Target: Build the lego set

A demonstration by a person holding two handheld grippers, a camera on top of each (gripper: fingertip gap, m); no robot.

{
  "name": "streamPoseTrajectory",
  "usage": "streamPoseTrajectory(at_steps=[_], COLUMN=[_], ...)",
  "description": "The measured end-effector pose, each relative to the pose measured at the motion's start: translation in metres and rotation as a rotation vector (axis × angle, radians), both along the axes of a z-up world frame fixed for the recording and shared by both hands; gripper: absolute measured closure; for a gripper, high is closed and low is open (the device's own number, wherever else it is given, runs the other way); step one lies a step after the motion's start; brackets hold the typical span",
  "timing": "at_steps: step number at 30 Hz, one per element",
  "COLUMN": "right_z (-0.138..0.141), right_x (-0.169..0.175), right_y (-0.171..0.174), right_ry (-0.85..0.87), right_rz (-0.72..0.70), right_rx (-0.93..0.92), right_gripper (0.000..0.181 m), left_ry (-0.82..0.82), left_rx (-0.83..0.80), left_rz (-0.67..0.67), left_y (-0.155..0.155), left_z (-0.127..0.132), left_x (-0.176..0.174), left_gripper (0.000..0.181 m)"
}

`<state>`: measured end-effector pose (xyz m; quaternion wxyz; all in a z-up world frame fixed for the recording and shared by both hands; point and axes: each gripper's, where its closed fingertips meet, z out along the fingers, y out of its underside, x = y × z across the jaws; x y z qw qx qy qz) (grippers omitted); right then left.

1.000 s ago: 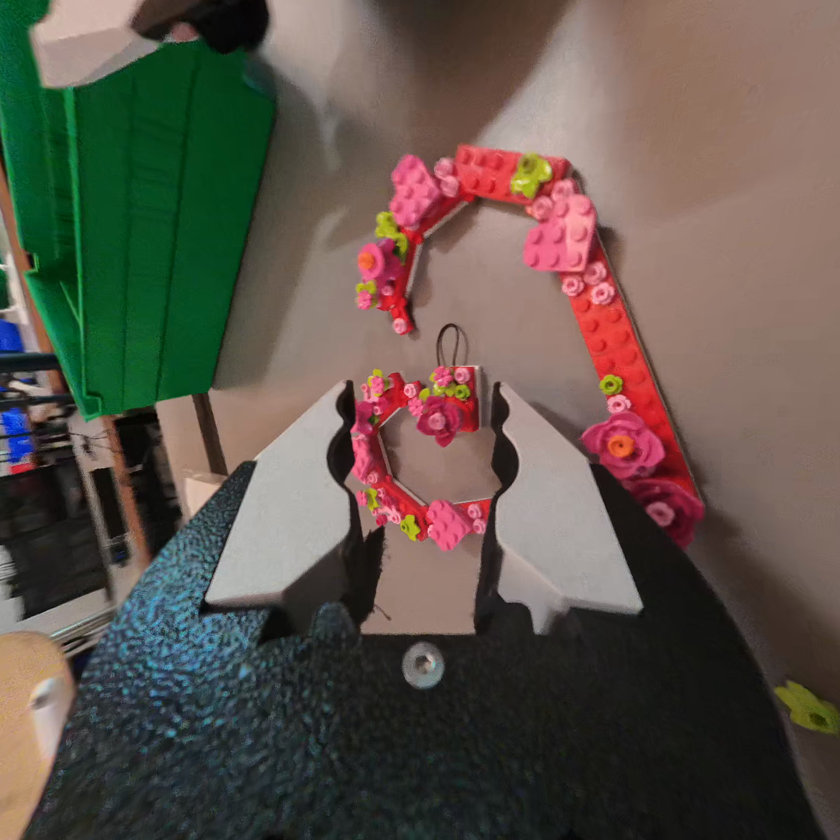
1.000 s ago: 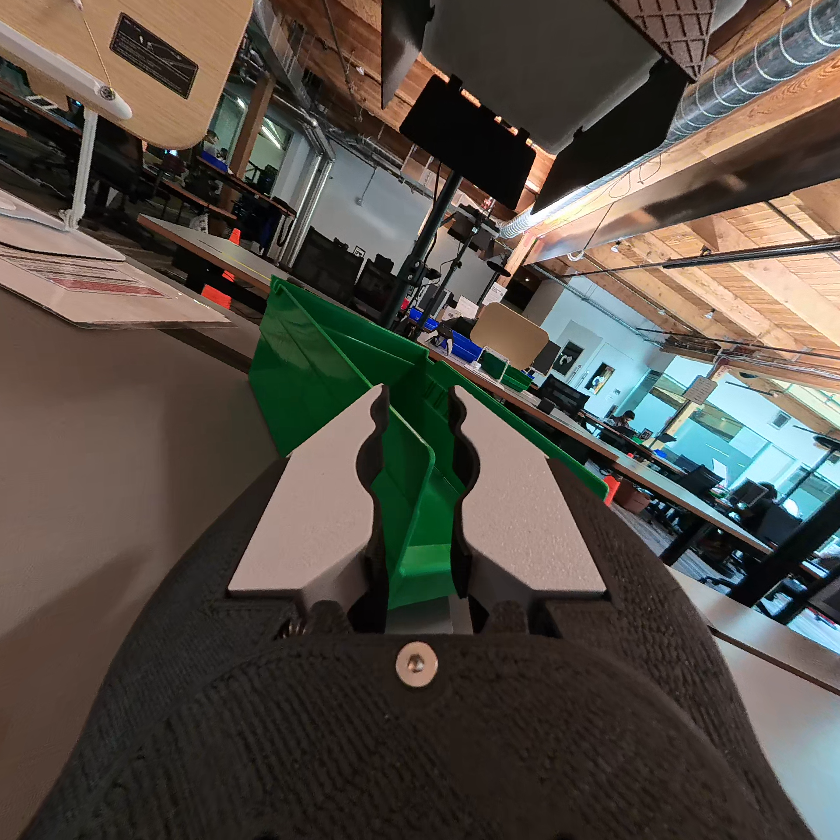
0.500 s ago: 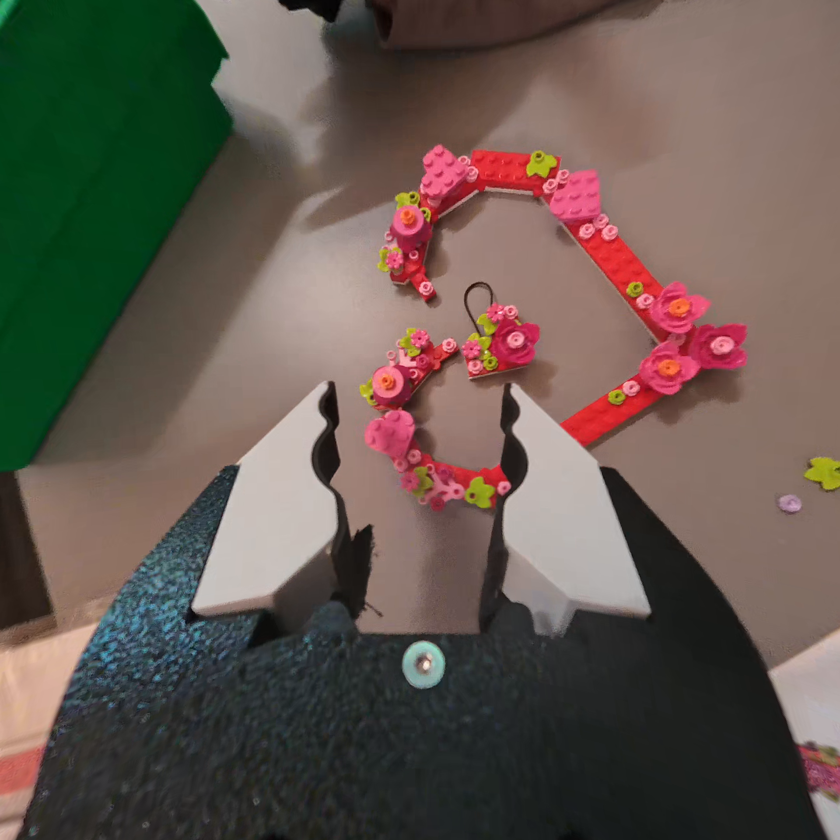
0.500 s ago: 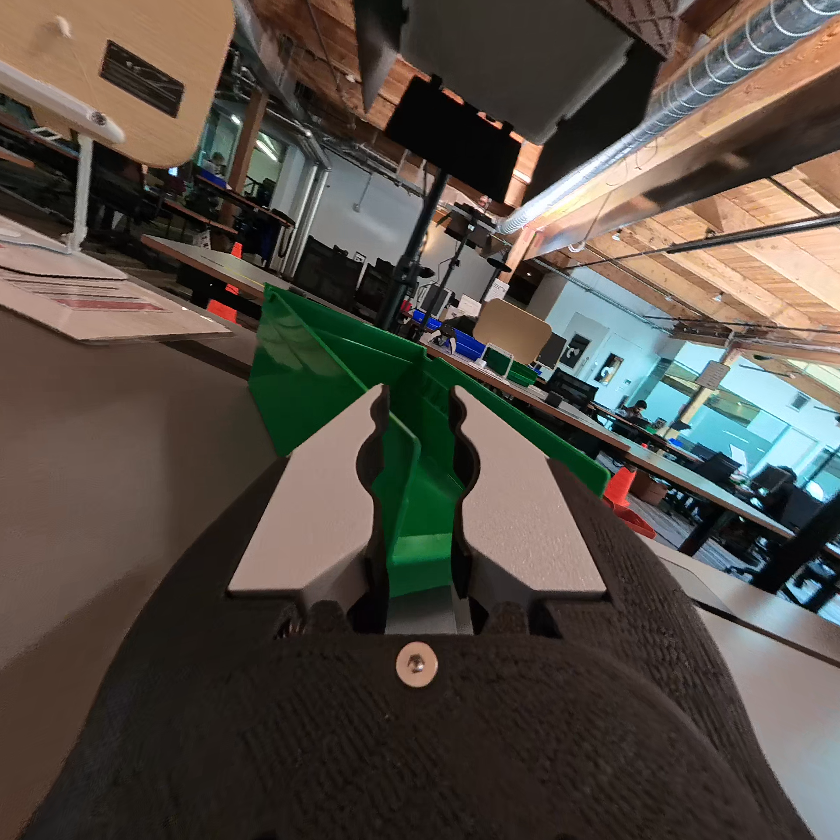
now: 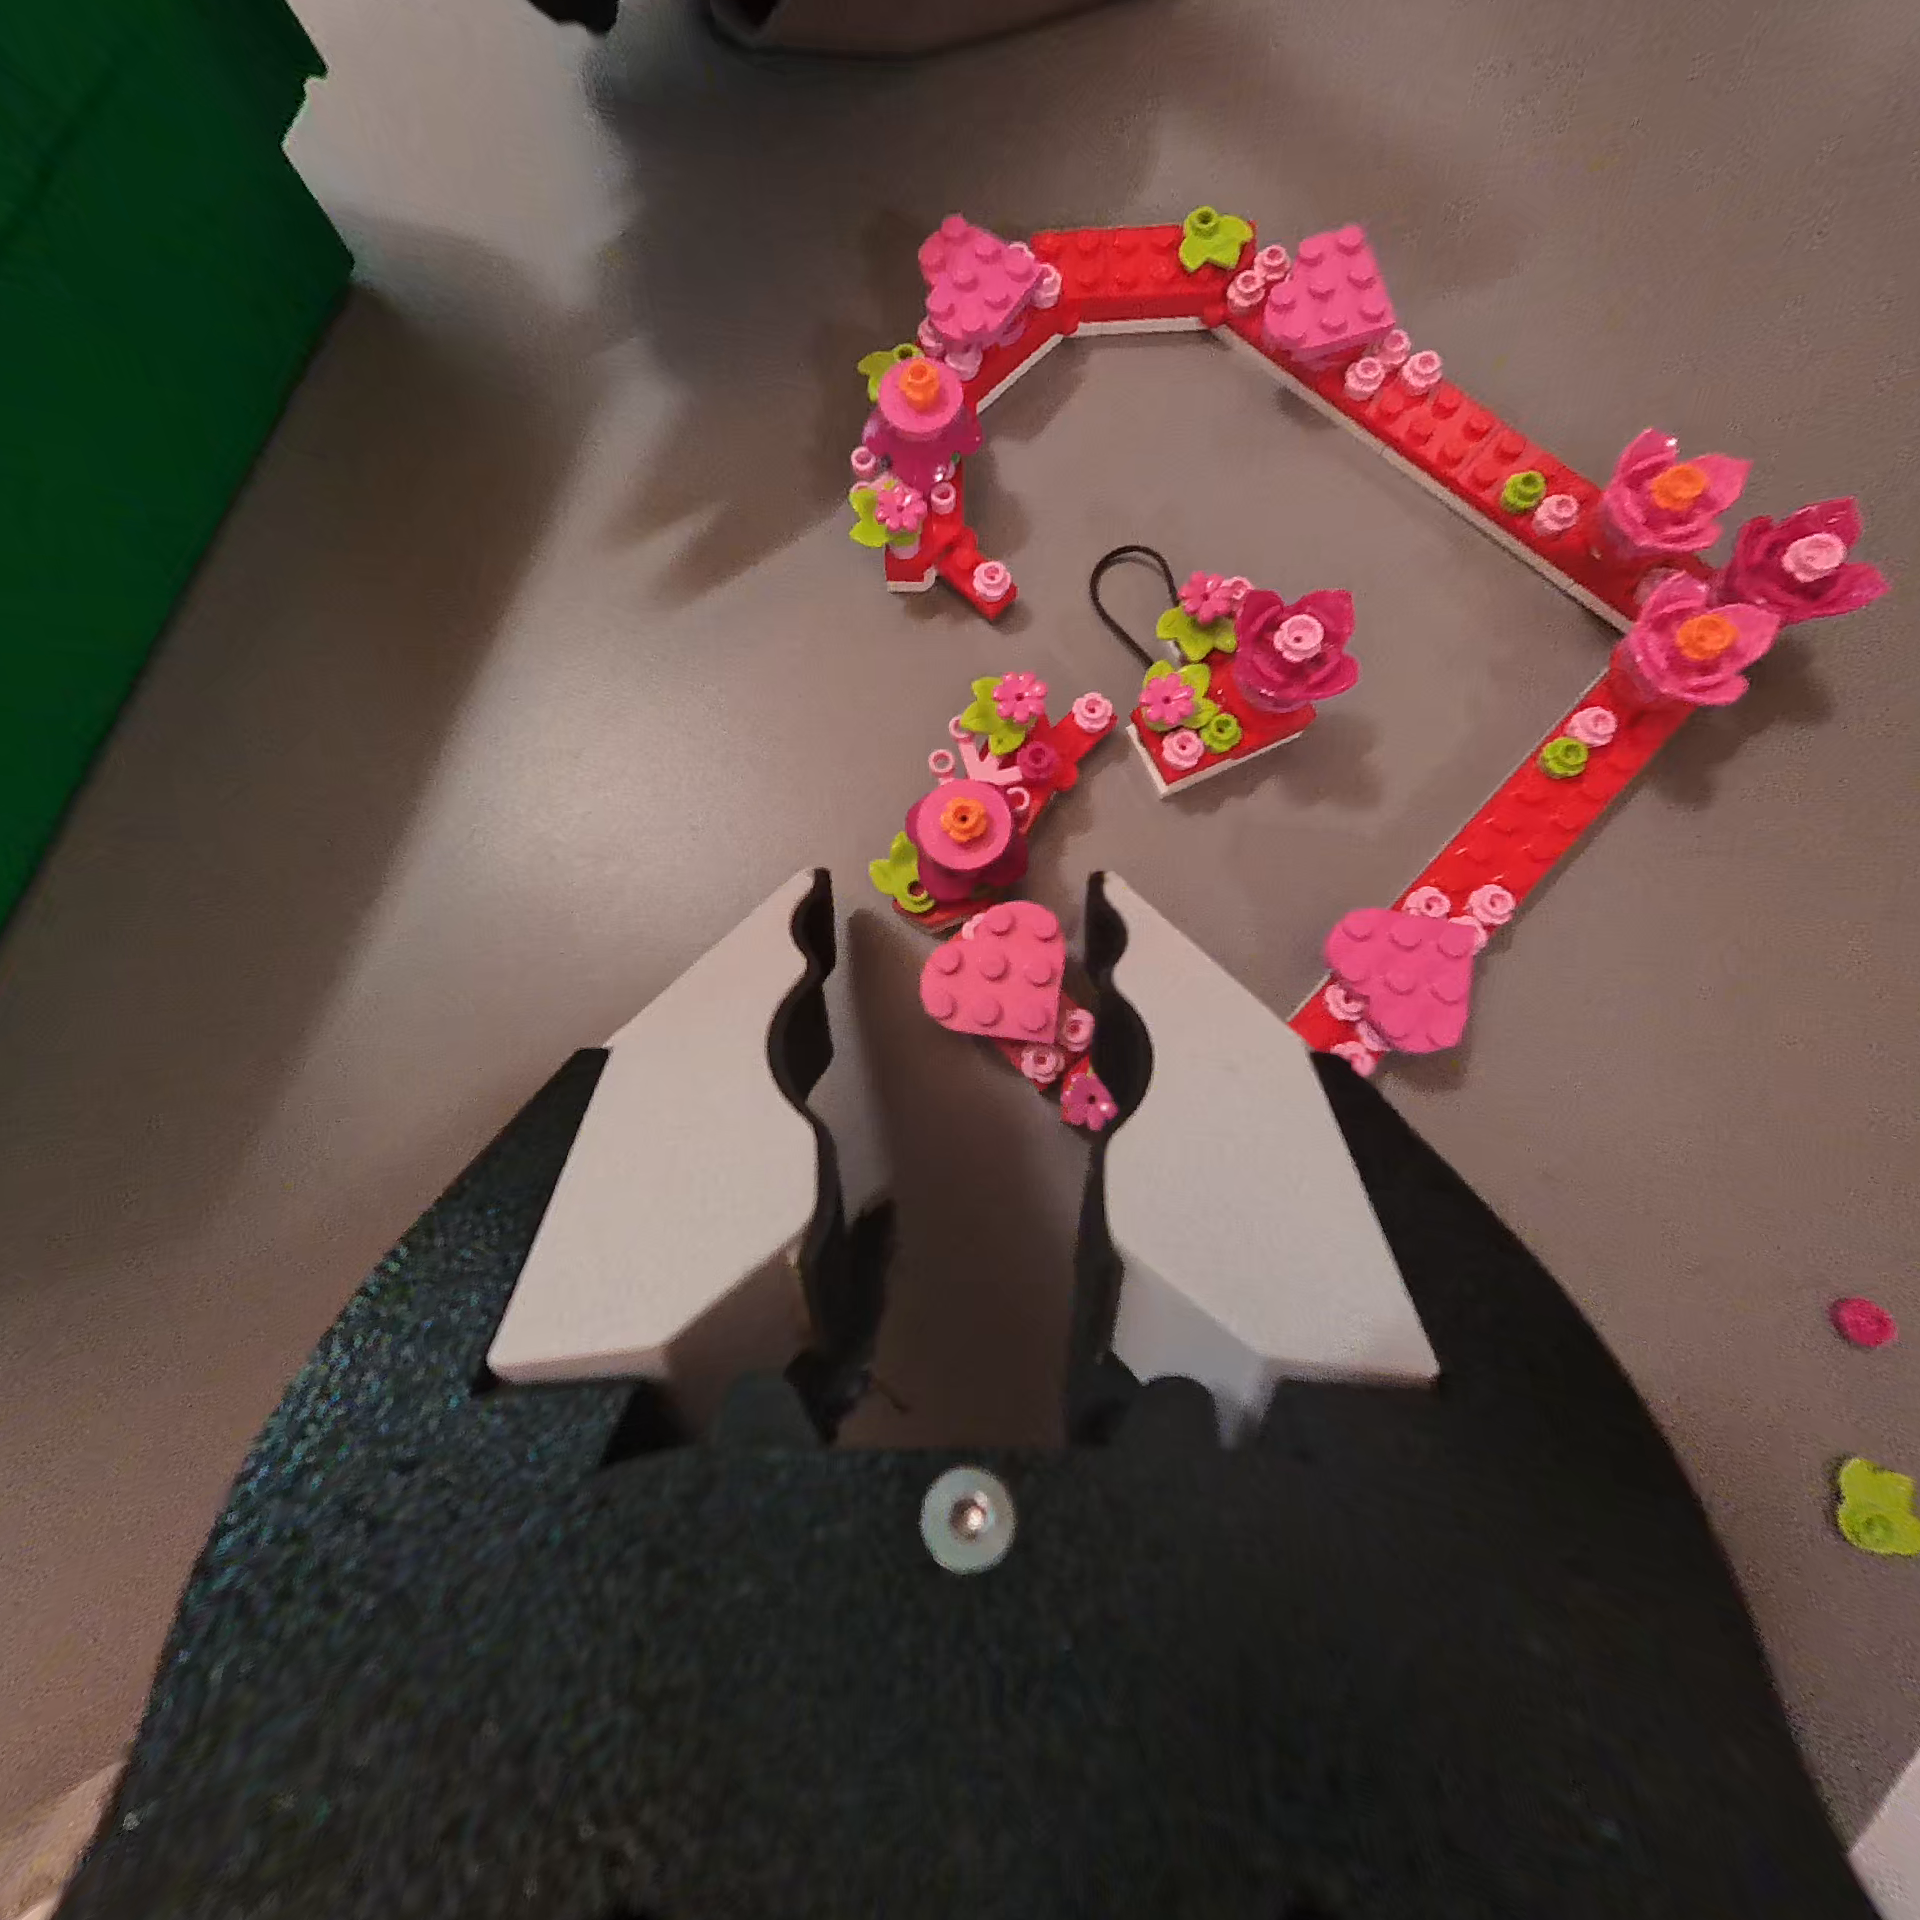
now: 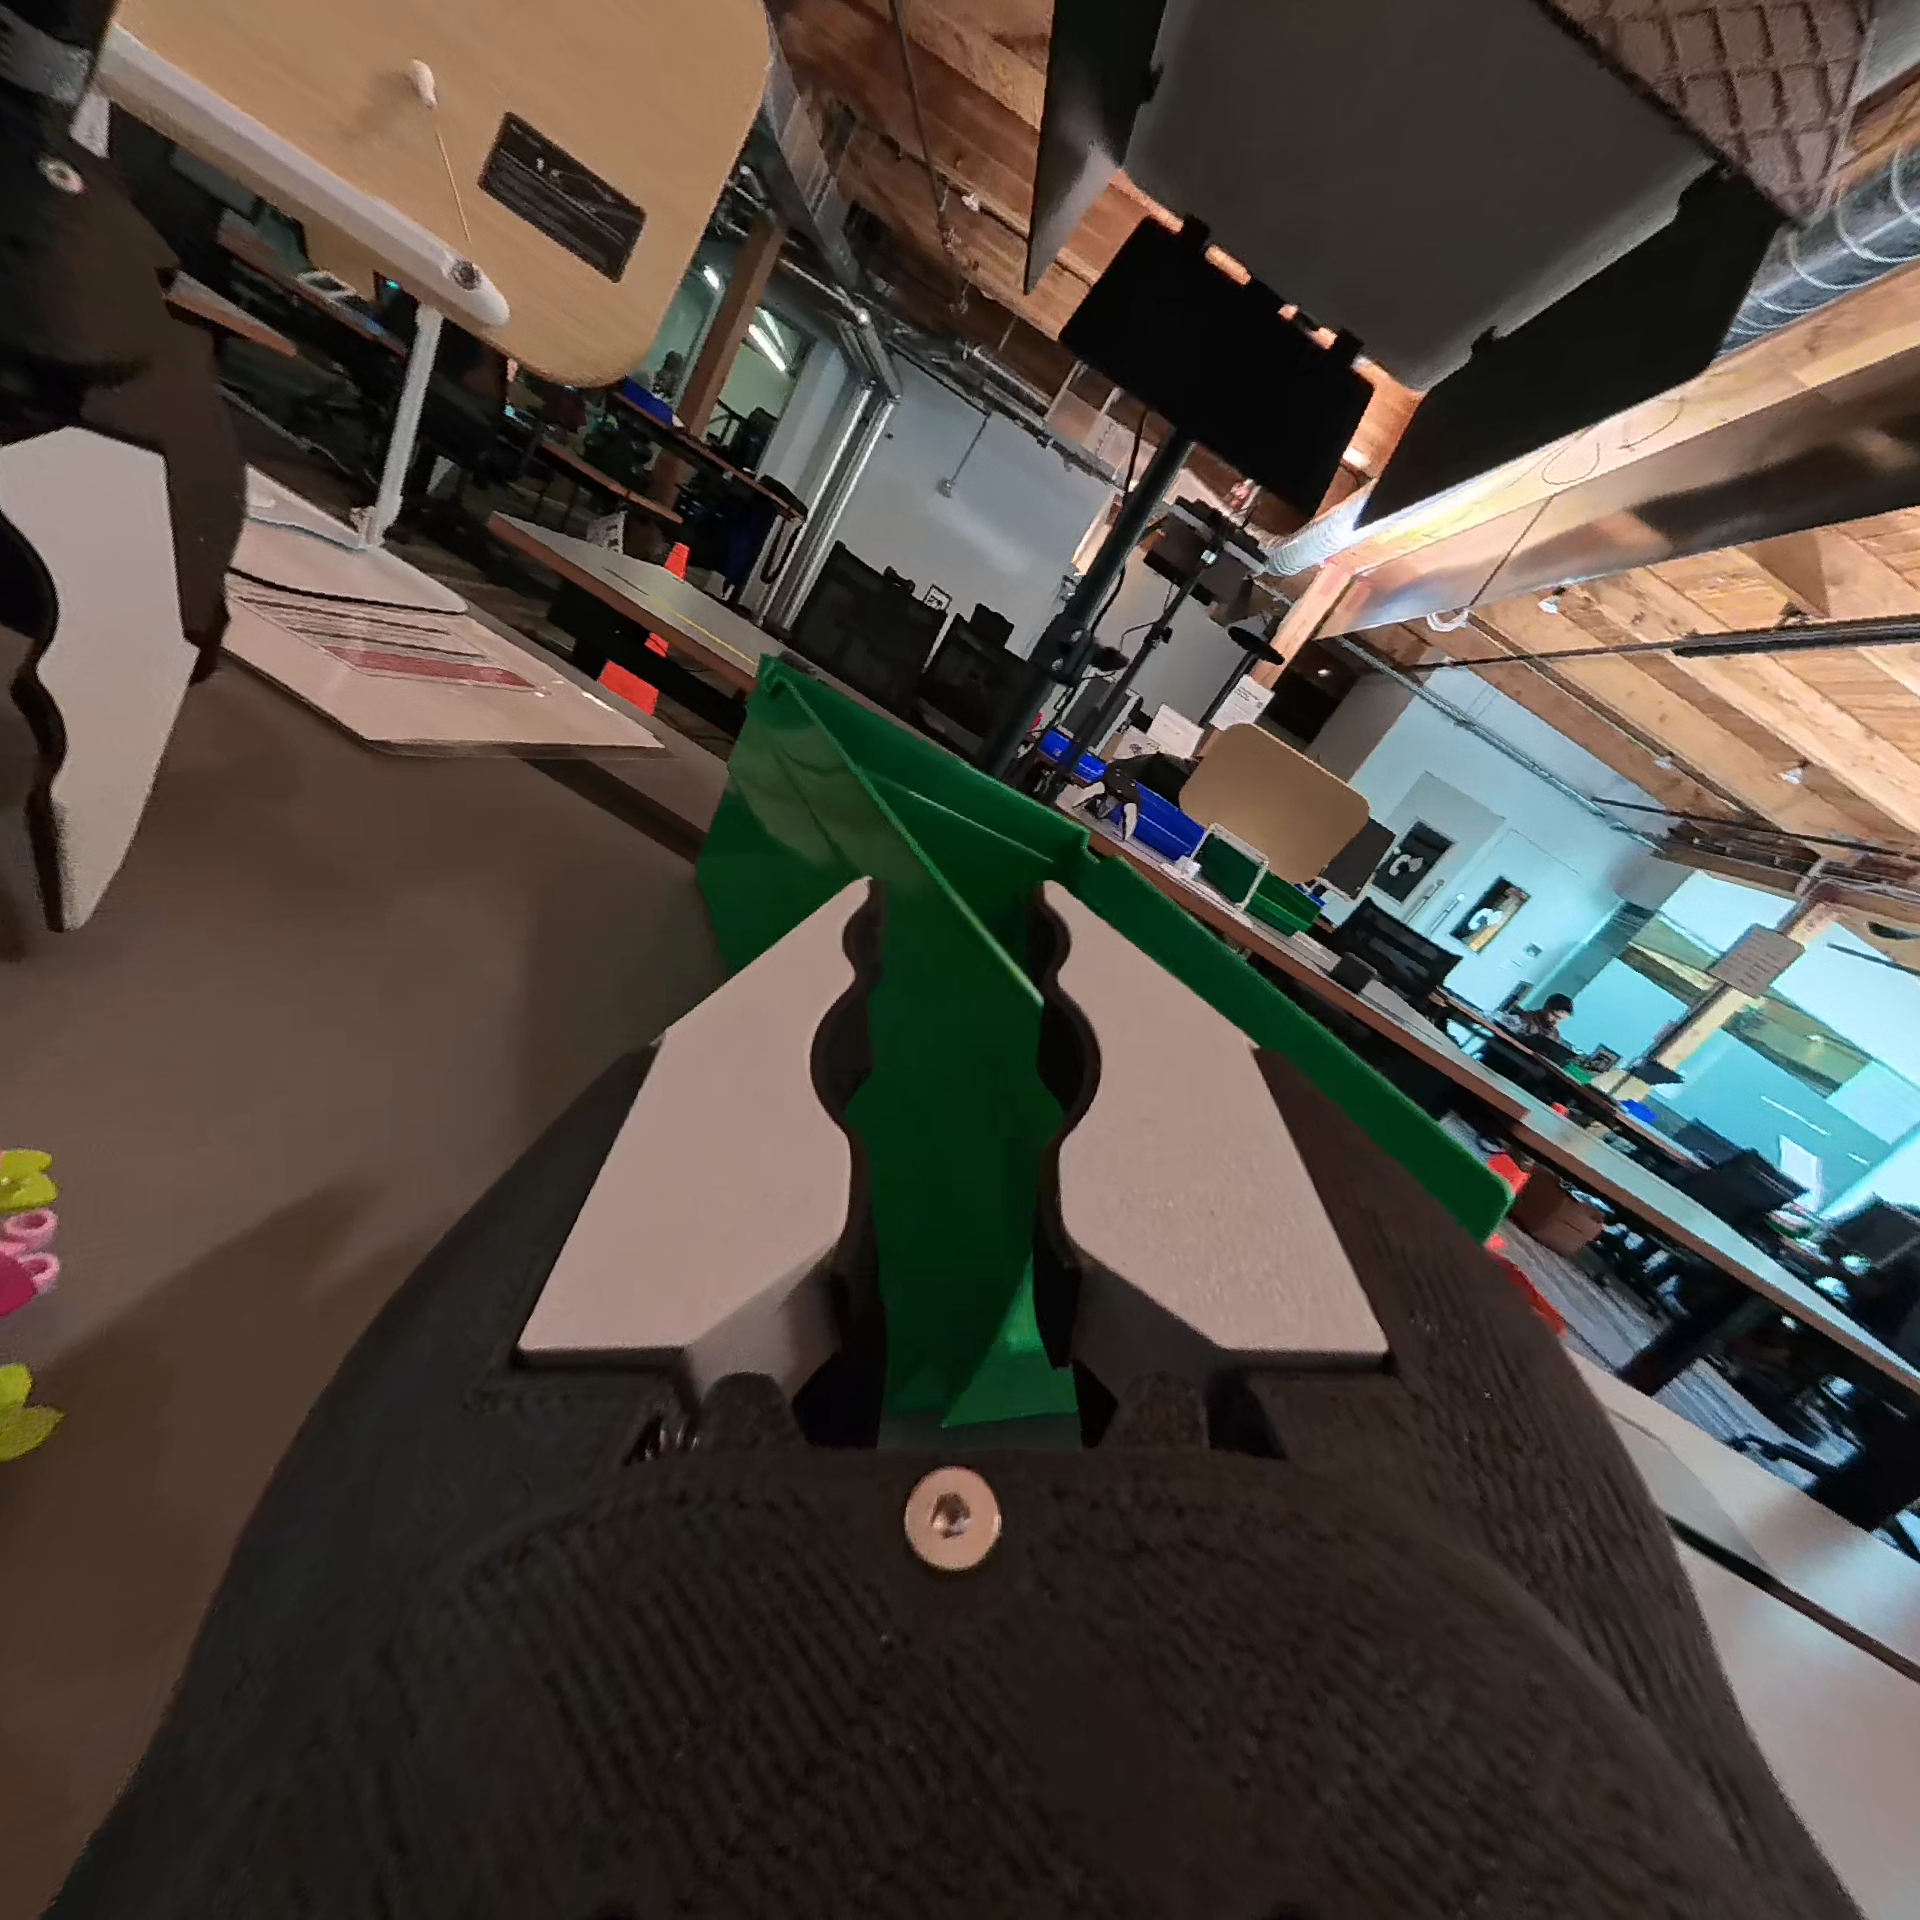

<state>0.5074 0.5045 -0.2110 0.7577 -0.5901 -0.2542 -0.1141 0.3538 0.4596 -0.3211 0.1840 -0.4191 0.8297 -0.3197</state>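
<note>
Below, on a grey-brown table (image 5: 436,727): left gripper (image 5: 961,904) hovering with jaws parted and nothing between them, tips just short of a small red lego wreath piece (image 5: 987,883) topped by a pink heart plate (image 5: 995,985). Just beyond, a separate small red piece (image 5: 1236,686) with a magenta flower and a black string loop (image 5: 1127,603). Around both, a large red lego frame (image 5: 1403,416), unclosed on its left side, studded with pink hearts, magenta flowers and lime leaves. Off to the right, a loose magenta stud (image 5: 1860,1322) and a lime leaf (image 5: 1878,1519). At the left edge, a green bin (image 5: 125,395).

Across in the right wrist view: right gripper (image 6: 956,914) angled low over the table, jaws parted, holding nothing, aimed at the green bin (image 6: 831,821). Left gripper (image 6: 94,623) visible at the far left. Paper sheets (image 6: 416,665) beyond.
</note>
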Motion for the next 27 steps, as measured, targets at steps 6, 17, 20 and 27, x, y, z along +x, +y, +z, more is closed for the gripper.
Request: streamPoseTrajectory(at_steps=[6,17,20,27], right_z=[0.016,-0.057,-0.079,-0.101], right_x=[-0.009,-0.144,-0.150,-0.164], right_y=[-0.013,-0.099,-0.108,-0.124], right_ry=[-0.070,-0.181,-0.255,-0.373], right_rz=[0.011,0.734,0.738,0.749], right_rx=[0.071,-0.699,-0.809,-0.909], right_gripper=[0.155,0.129,0.131,0.145], left_ry=[-0.005,-0.001,0.003,0.016], left_rx=[-0.022,-0.129,-0.112,-0.100], left_rz=[-0.004,0.005,-0.001,-0.013], left_y=[-0.005,-0.013,-0.011,-0.007], left_z=[-0.003,-0.002,-0.002,-0.002], left_x=[0.003,0.001,0.000,-0.005], left_gripper=[0.142,0.147,0.148,0.148])
